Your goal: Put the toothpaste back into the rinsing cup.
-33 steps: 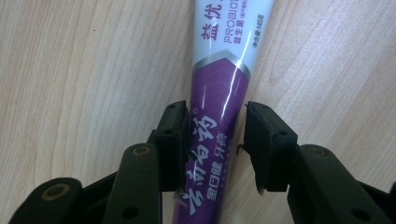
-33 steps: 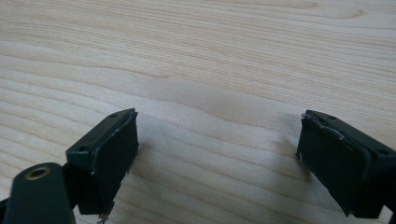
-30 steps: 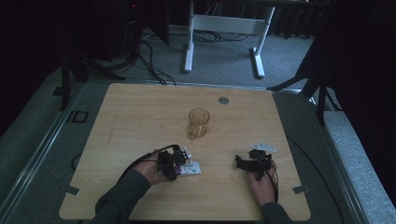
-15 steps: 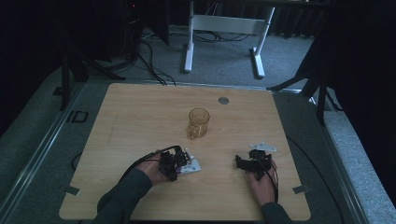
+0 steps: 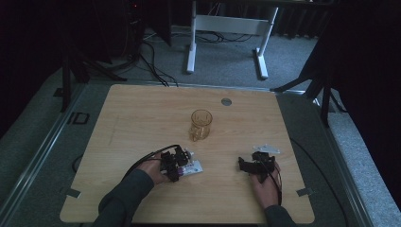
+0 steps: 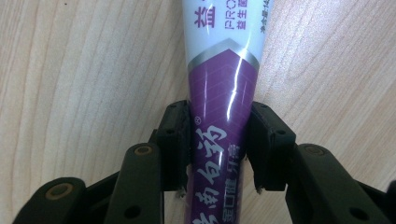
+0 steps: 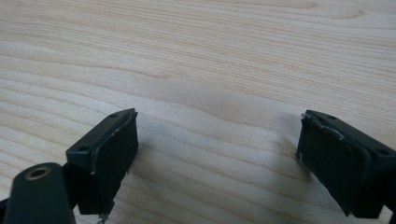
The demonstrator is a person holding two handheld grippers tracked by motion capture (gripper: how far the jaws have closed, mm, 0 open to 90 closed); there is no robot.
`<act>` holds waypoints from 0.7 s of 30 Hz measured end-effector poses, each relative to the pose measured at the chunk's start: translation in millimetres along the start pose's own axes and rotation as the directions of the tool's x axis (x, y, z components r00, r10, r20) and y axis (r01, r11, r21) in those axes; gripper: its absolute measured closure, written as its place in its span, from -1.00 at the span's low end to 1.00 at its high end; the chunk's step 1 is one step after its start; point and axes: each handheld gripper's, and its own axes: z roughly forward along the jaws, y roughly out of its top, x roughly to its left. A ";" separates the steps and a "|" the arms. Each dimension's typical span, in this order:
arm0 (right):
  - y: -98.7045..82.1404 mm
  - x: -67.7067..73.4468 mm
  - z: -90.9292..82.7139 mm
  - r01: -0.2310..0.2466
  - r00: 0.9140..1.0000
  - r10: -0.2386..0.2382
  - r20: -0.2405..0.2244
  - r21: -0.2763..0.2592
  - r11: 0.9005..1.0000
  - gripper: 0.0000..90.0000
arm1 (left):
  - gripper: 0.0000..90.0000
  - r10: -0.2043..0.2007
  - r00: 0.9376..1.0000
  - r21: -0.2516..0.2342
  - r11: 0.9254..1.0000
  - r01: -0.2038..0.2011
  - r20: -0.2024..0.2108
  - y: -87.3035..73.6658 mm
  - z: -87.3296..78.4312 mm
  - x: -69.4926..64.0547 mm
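1. As the left gripper (image 6: 219, 154) bears down near the table's (image 5: 142, 113) front edge, left of middle, its jaws have just been closing and now clamp the purple-and-white toothpaste tube (image 6: 223, 88) lying flat on the wood.
2. The right gripper (image 7: 217, 158) sits low near the front right corner, jaws wide apart over bare wood.
3. An amber glass mug (image 5: 201, 124) stands mid-table, well apart from both.
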 end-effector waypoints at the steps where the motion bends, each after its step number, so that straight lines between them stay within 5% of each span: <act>1: 0.0 0.0 0.0 0.000 1.000 0.000 0.000 0.000 1.000 -0.73 | 0.37 0.000 1.000 0.001 1.000 0.000 0.000 0.3 0.0 -0.3; 11: 0.0 0.0 0.0 0.000 1.000 0.000 0.000 0.000 1.000 -0.73 | 0.54 -0.005 1.000 0.024 1.000 0.006 -0.013 3.1 -3.0 -3.1; 21: 0.2 0.0 0.2 0.001 1.000 -0.001 -0.001 0.000 1.000 -0.73 | 0.60 -0.058 0.998 0.029 0.998 0.058 -0.031 -2.4 -5.2 -2.1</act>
